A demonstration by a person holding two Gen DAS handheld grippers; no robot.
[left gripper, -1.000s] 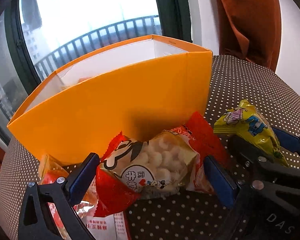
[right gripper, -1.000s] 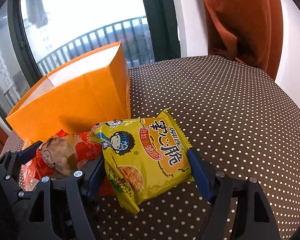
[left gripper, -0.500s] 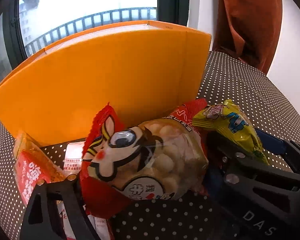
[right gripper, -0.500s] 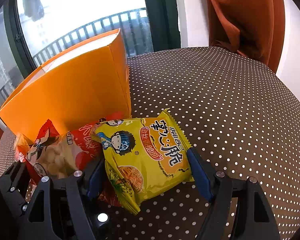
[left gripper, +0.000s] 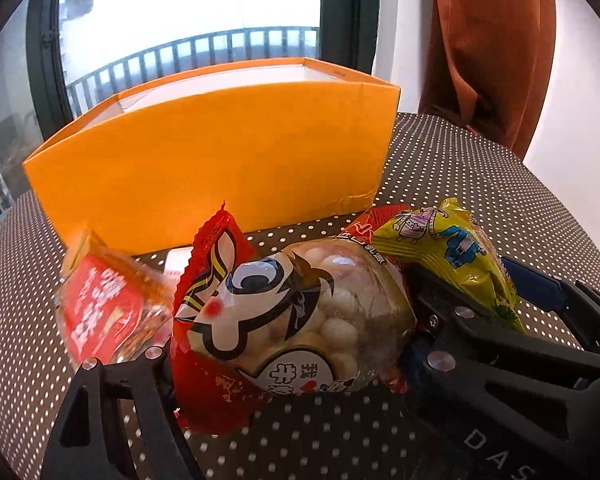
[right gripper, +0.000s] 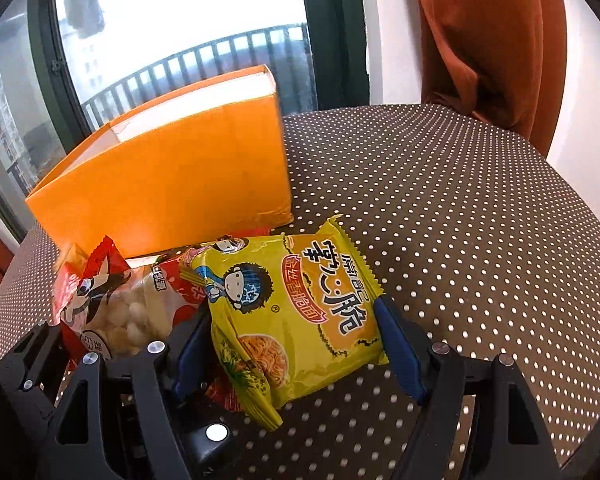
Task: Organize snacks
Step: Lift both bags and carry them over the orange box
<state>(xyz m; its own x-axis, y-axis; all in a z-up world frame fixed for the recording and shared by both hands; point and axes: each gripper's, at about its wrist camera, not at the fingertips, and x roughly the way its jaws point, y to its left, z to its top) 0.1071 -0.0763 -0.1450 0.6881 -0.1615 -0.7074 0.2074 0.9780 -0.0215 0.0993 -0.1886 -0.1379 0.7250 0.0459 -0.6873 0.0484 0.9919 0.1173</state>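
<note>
My left gripper [left gripper: 288, 344] is shut on a red bag of white puffed balls [left gripper: 296, 316] and holds it tilted above the dotted table, in front of the open orange box [left gripper: 220, 168]. The bag also shows in the right wrist view [right gripper: 116, 308]. My right gripper [right gripper: 296, 344] is shut on a yellow noodle snack pack [right gripper: 296, 312], just right of the red bag; the pack shows in the left wrist view [left gripper: 452, 256]. The orange box [right gripper: 168, 176] stands behind both packs.
A red and clear snack packet [left gripper: 100, 312] sits left of the held red bag. The brown dotted tablecloth [right gripper: 460, 208] stretches to the right. A rust curtain [right gripper: 488, 40] and a window with railing [right gripper: 180, 20] are behind the table.
My left gripper closed on the red puffed-ball bag and lifted and tilted it. The right gripper kept hold of the yellow pack and raised it slightly.
</note>
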